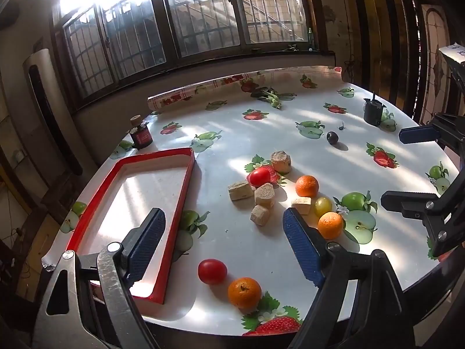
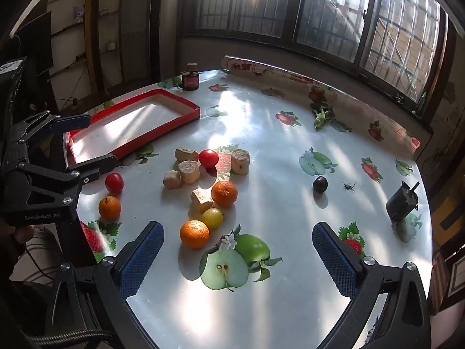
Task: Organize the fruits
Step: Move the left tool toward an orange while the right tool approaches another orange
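An empty red-rimmed tray (image 1: 177, 212) (image 2: 139, 133) lies on the table's left. Loose fruit sits on the cloth: a red tomato (image 1: 212, 271) (image 2: 114, 182) beside an orange (image 1: 244, 292) (image 2: 109, 207) near the front, a second tomato (image 1: 259, 176) (image 2: 208, 158), two more oranges (image 1: 307, 186) (image 1: 330, 225) (image 2: 224, 193) (image 2: 194, 233), a yellow-green grape (image 1: 323, 206) (image 2: 212, 218) and a dark plum (image 1: 332, 137) (image 2: 320, 184). My left gripper (image 1: 225, 244) is open above the front tomato. My right gripper (image 2: 237, 257) (image 1: 392, 165) is open and empty.
Several beige cork-like chunks (image 1: 264, 195) (image 2: 189, 171) lie among the fruit. A small dark bottle (image 1: 141, 133) (image 2: 190, 78) stands behind the tray. A black cup (image 1: 373, 112) (image 2: 402, 203), green leaves (image 1: 270, 94) and a rolled edge of the tablecloth (image 1: 232, 83) are at the back.
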`<state>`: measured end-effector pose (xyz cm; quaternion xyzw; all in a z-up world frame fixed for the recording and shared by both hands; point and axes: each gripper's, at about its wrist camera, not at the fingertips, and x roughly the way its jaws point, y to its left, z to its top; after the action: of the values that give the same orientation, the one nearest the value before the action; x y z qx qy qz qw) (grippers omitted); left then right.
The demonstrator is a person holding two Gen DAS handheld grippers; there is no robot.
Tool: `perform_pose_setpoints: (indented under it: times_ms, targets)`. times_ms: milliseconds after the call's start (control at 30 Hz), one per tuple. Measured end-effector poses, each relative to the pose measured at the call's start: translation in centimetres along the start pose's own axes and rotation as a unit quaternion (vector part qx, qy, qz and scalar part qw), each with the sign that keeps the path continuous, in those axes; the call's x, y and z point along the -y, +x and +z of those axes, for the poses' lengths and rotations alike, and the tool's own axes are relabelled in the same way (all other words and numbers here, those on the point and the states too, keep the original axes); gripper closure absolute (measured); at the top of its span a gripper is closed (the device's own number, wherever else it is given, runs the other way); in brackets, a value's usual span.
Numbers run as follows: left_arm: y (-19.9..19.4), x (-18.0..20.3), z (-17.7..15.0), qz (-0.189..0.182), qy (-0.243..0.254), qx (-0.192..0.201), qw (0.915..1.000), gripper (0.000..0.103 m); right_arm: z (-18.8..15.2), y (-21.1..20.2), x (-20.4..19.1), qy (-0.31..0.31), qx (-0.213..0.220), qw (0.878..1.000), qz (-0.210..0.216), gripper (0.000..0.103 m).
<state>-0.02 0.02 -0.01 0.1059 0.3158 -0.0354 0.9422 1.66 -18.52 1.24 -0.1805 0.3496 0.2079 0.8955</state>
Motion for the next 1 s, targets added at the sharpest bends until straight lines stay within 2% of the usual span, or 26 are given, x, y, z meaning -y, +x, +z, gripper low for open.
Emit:
perform_pose_setpoints:
  times_ms: [533, 833, 1000]
  targets:
    - [-0.5, 0.6, -0.3, -0.003, 0.01, -0.007, 0.9999, 0.02, -0.3, -0.3, -0.8, -0.005, -0.001, 1.0, 0.013, 0.0]
    - [-0.5, 0.6, -0.5, -0.006, -0.003, 0.012, 0.9999, 0.02, -0.5, -0.5, -1.1, -0.008, 0.004, 1.0, 0.018, 0.0]
    - [-0.7, 0.1, -0.9, -0.027, -0.014, 0.013, 0.9995, 0.02, -0.8, -0.5, -1.2, -0.008, 0.005, 1.0, 0.025, 0.0]
